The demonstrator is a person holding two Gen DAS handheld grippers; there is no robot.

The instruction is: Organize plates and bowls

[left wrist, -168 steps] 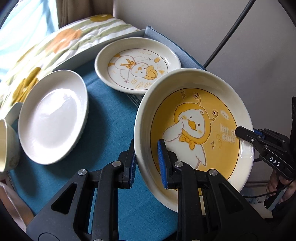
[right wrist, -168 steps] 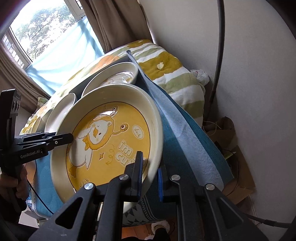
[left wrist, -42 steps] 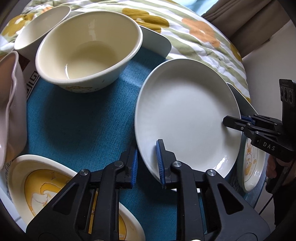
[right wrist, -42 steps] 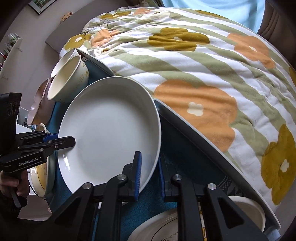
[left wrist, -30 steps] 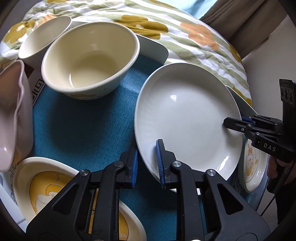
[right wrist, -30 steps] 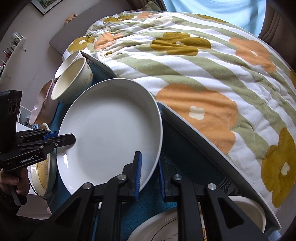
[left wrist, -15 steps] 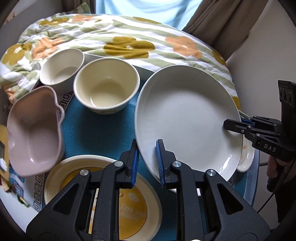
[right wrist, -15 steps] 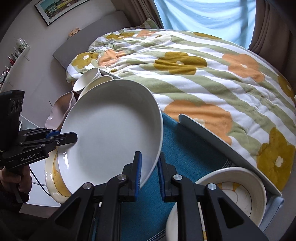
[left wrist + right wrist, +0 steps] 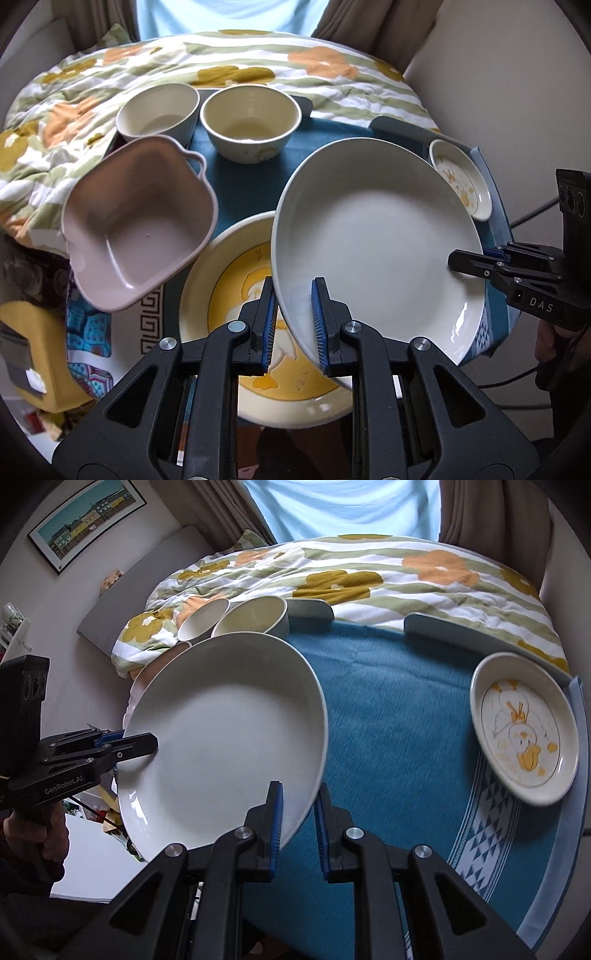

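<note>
Both grippers hold a plain white plate [image 9: 376, 240] in the air, tilted. My left gripper [image 9: 293, 323] is shut on its near rim. My right gripper [image 9: 298, 827] is shut on the opposite rim, and the plate also shows in the right wrist view [image 9: 221, 738]. Below it, partly hidden, a yellow duck plate [image 9: 229, 302] lies on the blue cloth [image 9: 388, 738]. A small duck plate [image 9: 524, 727] lies at the far right.
A pink square bowl [image 9: 136, 221] sits at the left. Two cream bowls [image 9: 251, 122] [image 9: 159, 110] stand at the back. A flowered quilt [image 9: 258, 70] lies beyond the table. The table edge is close at the front.
The white plate has been lifted and carried toward the near side, and now hangs over the yellow duck plate. Both grippers stayed shut on it.
</note>
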